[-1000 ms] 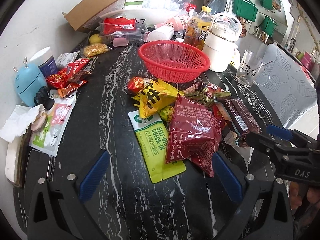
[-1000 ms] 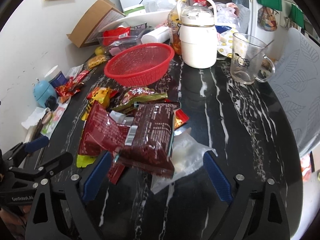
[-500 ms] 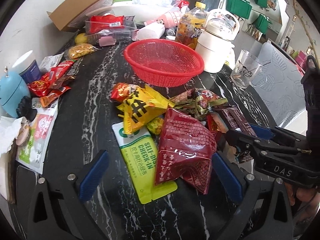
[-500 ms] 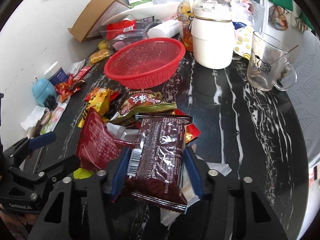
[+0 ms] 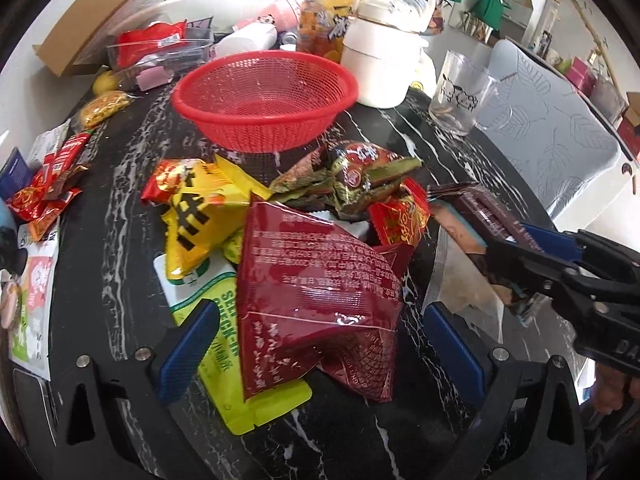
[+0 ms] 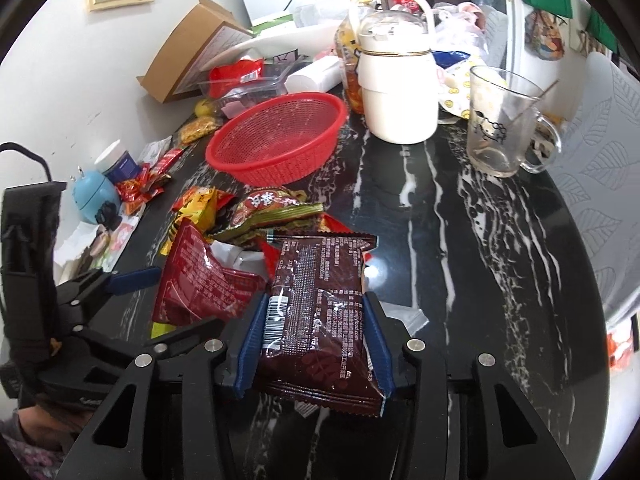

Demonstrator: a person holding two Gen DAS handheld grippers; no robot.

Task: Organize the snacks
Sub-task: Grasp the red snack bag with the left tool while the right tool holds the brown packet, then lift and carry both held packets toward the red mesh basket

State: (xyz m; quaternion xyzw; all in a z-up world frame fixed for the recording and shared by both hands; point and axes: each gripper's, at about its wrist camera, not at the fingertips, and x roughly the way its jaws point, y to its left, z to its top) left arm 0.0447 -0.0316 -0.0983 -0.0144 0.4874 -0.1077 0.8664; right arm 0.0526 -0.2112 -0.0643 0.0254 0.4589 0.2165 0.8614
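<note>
A dark brown snack packet (image 6: 316, 316) is clamped in the right hand-held gripper (image 6: 314, 344) at lower centre, above the table (image 6: 480, 260). The left hand-held gripper (image 5: 316, 344) is held apart over a red packet (image 5: 316, 292); the red basket (image 5: 264, 96) is seen at upper centre.

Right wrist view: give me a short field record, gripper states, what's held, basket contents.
right gripper: shut on dark brown foil snack packet
left gripper: open, holds nothing, either side of dark red foil snack bag
red plastic mesh basket: empty
pile: loose snack packets on black marble table, in front of basket
behind basket: white lidded jug
</note>
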